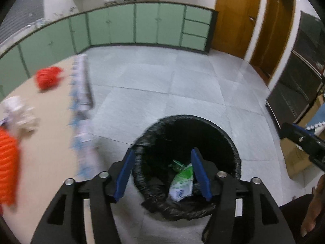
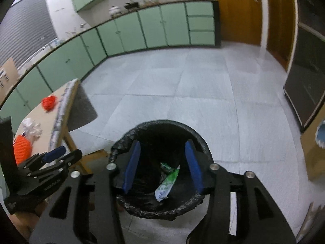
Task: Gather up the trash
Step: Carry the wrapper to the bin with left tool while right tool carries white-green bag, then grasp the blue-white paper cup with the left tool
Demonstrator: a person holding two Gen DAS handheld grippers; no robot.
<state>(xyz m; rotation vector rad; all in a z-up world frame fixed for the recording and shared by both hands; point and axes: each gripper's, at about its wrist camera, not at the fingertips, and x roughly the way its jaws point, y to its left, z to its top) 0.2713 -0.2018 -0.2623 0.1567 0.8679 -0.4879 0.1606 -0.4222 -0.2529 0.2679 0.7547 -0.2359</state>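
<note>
— Where is the trash sitting relative to the grippers?

— Both are hovering over the bin [image 1: 189, 162]. A green-and-white wrapper [image 1: 181, 185] is lying inside it, showing below and between the blue pads of the left gripper [image 1: 162, 172] and the right gripper [image 2: 162, 164].

— Are they holding anything?

— No, both are standing partly open with nothing between the pads.

— Anything lying elsewhere?

— A red net [image 1: 48, 77], an orange net [image 1: 8, 162] and crumpled white plastic [image 1: 18, 111] are resting on the table [image 1: 50, 142], left of the bin.

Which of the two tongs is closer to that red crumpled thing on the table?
Left. The left tongs hang over the bin beside the table holding the red crumpled thing; the right tongs are farther out.
</note>
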